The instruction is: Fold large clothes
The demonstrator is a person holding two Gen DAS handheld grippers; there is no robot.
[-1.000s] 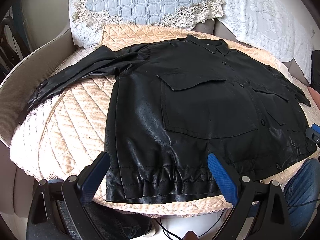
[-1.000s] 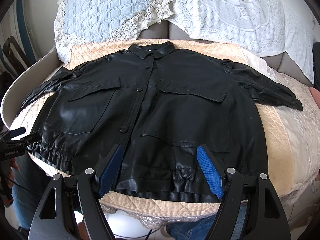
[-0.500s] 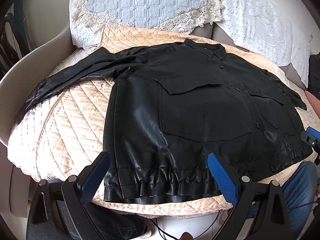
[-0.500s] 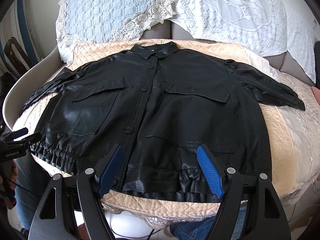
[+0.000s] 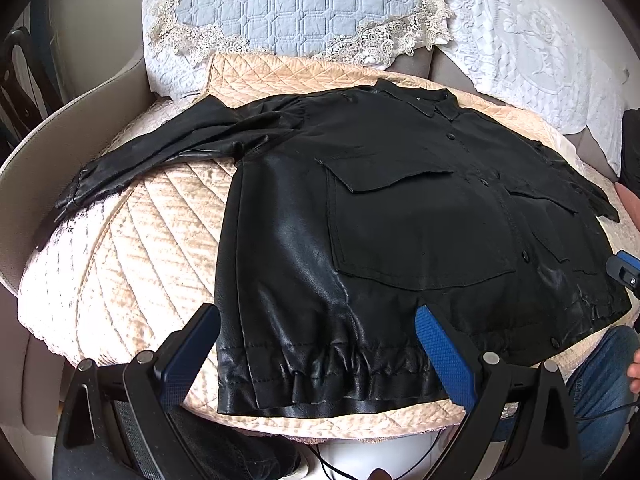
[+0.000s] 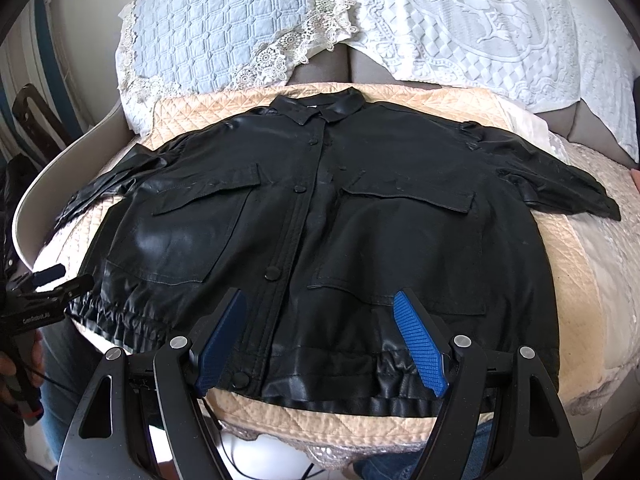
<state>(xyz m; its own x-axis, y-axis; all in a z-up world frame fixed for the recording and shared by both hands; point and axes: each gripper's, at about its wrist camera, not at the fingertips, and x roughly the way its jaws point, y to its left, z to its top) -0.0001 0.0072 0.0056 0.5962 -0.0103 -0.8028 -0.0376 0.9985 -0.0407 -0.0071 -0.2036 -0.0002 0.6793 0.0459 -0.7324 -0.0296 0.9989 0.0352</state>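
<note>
A black leather-look jacket (image 5: 400, 220) lies flat, front up and buttoned, on a beige quilted cover (image 5: 152, 248), sleeves spread to both sides. It also fills the right wrist view (image 6: 320, 220). My left gripper (image 5: 318, 320) is open and empty, hovering above the jacket's gathered hem near its left corner. My right gripper (image 6: 320, 304) is open and empty above the hem near the button placket. The left sleeve (image 5: 152, 156) stretches out to the far left. The right sleeve (image 6: 560, 180) stretches out to the right.
Pale blue and white lace-edged pillows (image 5: 288, 8) lean at the back. A curved grey armrest (image 5: 48, 132) bounds the left side. The person's jeans-clad legs (image 5: 600, 392) are at the front edge. The other gripper's tip (image 5: 624, 272) shows at the right.
Both grippers have drawn back slightly toward the front edge, so the jacket sits a little farther away. The jacket has not moved and both grippers stayed open.
</note>
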